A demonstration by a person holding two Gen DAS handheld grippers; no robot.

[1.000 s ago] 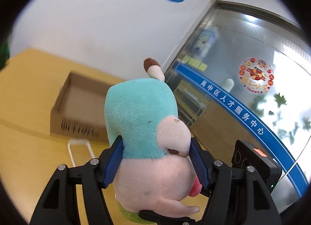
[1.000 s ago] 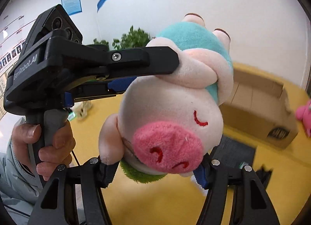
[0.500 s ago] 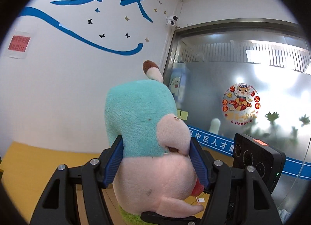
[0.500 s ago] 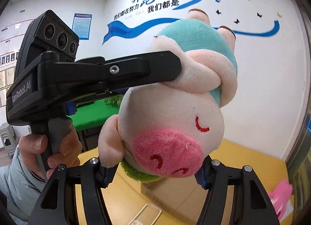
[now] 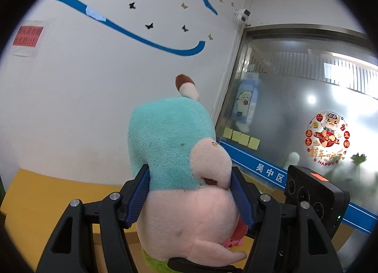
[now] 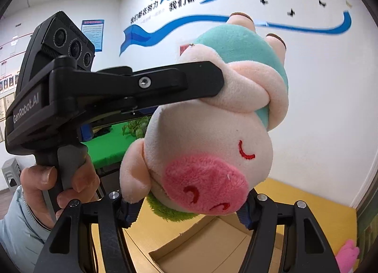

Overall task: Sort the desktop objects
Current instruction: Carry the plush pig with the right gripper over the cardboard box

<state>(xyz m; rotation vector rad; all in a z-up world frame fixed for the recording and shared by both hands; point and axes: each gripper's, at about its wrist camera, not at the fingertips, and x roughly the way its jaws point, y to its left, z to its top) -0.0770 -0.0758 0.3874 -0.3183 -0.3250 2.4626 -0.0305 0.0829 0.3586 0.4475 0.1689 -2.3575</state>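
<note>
A plush pig [image 5: 179, 178] in a teal shirt hangs head down in the air, held by both grippers. My left gripper [image 5: 189, 192] is shut on its body at the shirt's hem, blue pads pressing both sides. My right gripper [image 6: 186, 204] is shut on its head [image 6: 200, 155] with the pink snout toward the camera. The left gripper's black finger [image 6: 165, 84] shows in the right wrist view, pressing the pig's arm. A cardboard box [image 6: 212, 244] lies open on the yellow table below the pig.
A pink plush toy [image 6: 347, 251] lies at the table's right edge. The yellow table [image 5: 35, 197] meets a white wall [image 5: 94, 84] and a glass partition [image 5: 307, 107]. A green table [image 6: 106, 147] and a plant stand behind the hand.
Both grippers have lifted and tilted upward with the pig. The table and box dropped low in the views, and the wall lettering came into sight.
</note>
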